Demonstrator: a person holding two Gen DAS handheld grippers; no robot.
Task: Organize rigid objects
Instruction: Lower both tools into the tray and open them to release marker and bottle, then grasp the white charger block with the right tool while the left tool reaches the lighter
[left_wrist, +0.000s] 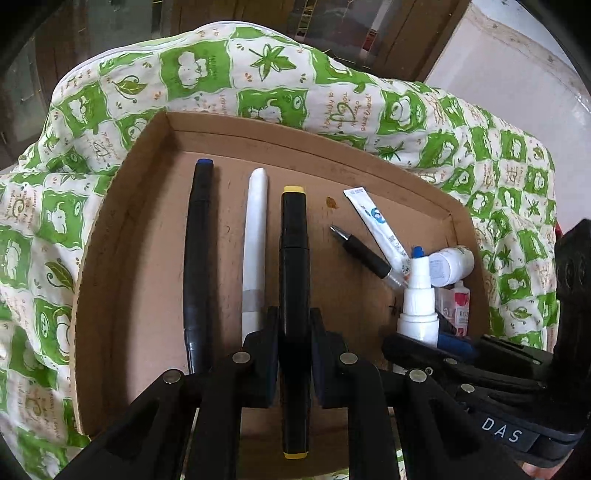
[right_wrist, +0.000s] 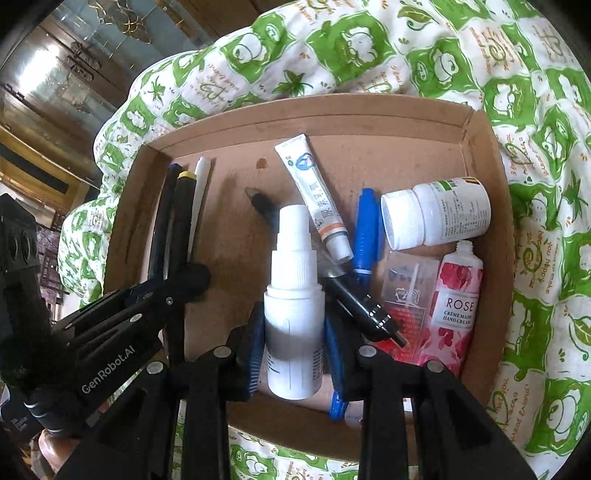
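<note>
A cardboard tray (left_wrist: 122, 236) lies on a green and white quilt. My left gripper (left_wrist: 294, 332) is shut on a black marker with yellow ends (left_wrist: 293, 258), beside a white pen (left_wrist: 255, 236) and a black marker with a blue cap (left_wrist: 197, 240). My right gripper (right_wrist: 294, 332) is shut on a white spray bottle (right_wrist: 293, 291), which also shows in the left wrist view (left_wrist: 417, 299). Around it lie a black pen (right_wrist: 354, 302), a blue pen (right_wrist: 365, 232), a white ointment tube (right_wrist: 314, 195), a white pill bottle (right_wrist: 436, 214) and a rose hand cream tube (right_wrist: 454, 306).
The quilt (right_wrist: 535, 184) bunches up around the tray on all sides. A clear plastic case (right_wrist: 402, 284) lies under the hand cream. A small brown stain (left_wrist: 331, 202) marks the tray floor. Wooden cabinets with glass doors (right_wrist: 55, 85) stand at the left.
</note>
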